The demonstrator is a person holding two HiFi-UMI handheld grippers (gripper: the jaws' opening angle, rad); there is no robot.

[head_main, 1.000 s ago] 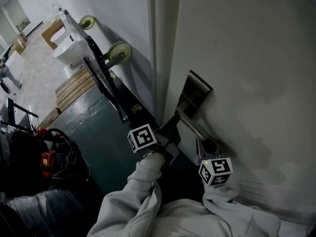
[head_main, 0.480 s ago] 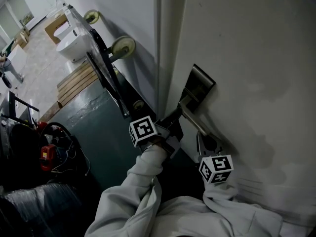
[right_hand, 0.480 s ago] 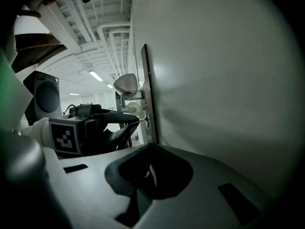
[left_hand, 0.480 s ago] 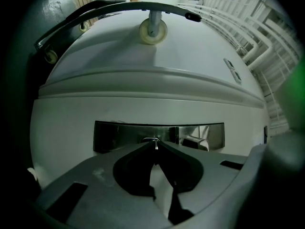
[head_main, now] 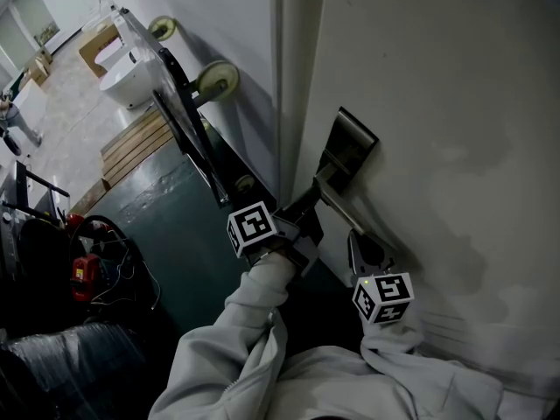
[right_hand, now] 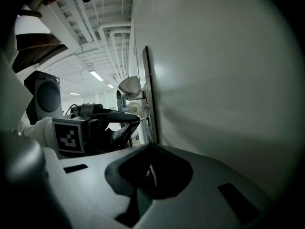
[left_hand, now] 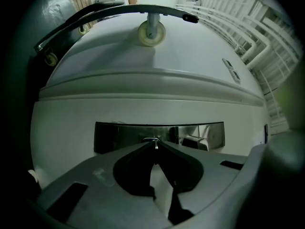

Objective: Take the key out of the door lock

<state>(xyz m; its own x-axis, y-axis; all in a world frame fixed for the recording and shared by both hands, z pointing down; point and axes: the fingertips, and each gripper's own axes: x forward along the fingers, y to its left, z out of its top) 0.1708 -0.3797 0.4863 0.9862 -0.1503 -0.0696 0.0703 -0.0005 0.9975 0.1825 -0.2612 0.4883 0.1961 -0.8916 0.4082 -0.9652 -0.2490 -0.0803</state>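
Note:
A steel lock plate (head_main: 347, 150) sits on the white door (head_main: 437, 103), and a lever handle (head_main: 343, 213) runs down from it. My left gripper (head_main: 315, 192) points level at the plate just beside the handle. In the left gripper view it (left_hand: 155, 146) is shut on the thin metal key (left_hand: 155, 142), which stands in front of the plate (left_hand: 119, 135). The right gripper view shows the key (right_hand: 143, 119) bridging the left fingertips and the plate's edge (right_hand: 147, 99). My right gripper (head_main: 365, 252) rests by the handle's free end, jaws shut, with nothing visible between them (right_hand: 151, 151).
The door frame edge (head_main: 282, 103) runs just left of the plate. A cart with pale wheels (head_main: 216, 81) leans on the wall at left. Below lie a dark green floor (head_main: 166, 226), wooden slats (head_main: 131, 147), a white basin (head_main: 122, 86) and a red tool with cables (head_main: 85, 280).
The left gripper has rolled slightly at the lock while staying shut on the key. Neither hand has shifted its place.

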